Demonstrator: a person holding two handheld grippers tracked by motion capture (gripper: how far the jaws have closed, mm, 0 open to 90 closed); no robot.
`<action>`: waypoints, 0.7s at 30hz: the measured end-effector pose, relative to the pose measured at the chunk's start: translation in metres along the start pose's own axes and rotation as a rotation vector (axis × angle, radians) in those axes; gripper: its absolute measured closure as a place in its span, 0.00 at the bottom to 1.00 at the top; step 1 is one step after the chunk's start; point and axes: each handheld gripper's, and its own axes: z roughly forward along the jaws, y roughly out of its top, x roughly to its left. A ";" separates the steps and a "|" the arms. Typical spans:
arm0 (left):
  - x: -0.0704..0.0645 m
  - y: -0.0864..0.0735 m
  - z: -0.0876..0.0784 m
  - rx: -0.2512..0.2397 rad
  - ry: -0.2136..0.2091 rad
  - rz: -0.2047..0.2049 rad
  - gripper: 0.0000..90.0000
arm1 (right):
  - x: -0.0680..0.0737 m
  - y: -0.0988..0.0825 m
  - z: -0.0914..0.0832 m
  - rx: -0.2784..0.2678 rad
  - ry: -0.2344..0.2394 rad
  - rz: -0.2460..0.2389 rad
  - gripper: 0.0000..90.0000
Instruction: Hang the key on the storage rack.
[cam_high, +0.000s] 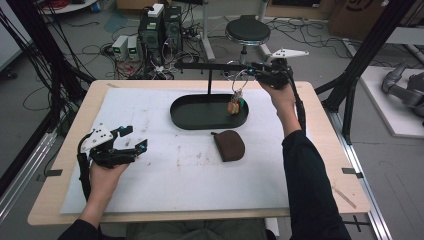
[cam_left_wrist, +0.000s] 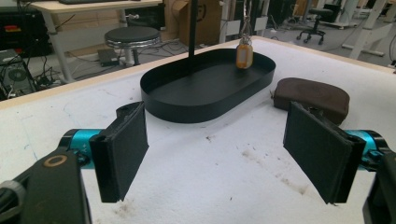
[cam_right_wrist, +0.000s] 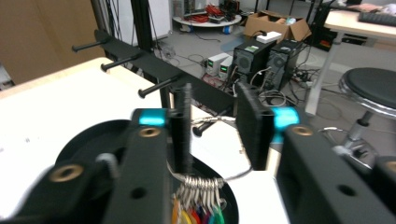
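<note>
- Tongs first: the right gripper (cam_high: 248, 68) is hovering above the far right end of the black tray (cam_high: 210, 126), its jaws standing partly apart. The wire loop of the key ring (cam_high: 239, 80) is passing between them, but the pads are not pressing on it, so nothing is being gripped.
- The key ring is hanging over that same end of the tray, its loop lying across a peg (cam_right_wrist: 205, 127) of the black stand (cam_high: 209, 80) that is rising out of the tray. The coloured tags (cam_high: 235, 106) are dangling just above the tray floor.
- I am judging that the peg, not the gripper, is carrying the weight, which is why the jaws can sit loose.
- The left gripper (cam_high: 135, 137) is waiting wide open and empty, well to the near left of the tray, keeping out of the way.
- A brown pouch (cam_high: 230, 145) is lying just in front of the tray.
</note>
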 end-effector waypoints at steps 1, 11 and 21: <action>0.000 0.001 0.001 -0.003 -0.001 -0.003 0.24 | 0.002 -0.001 -0.008 0.000 0.005 -0.014 0.67; 0.005 0.007 0.010 0.001 -0.032 -0.011 0.24 | 0.018 -0.010 -0.055 0.004 0.025 -0.018 0.49; 0.010 0.009 0.014 0.004 -0.019 -0.010 0.24 | 0.026 -0.043 -0.095 0.004 0.029 0.011 0.40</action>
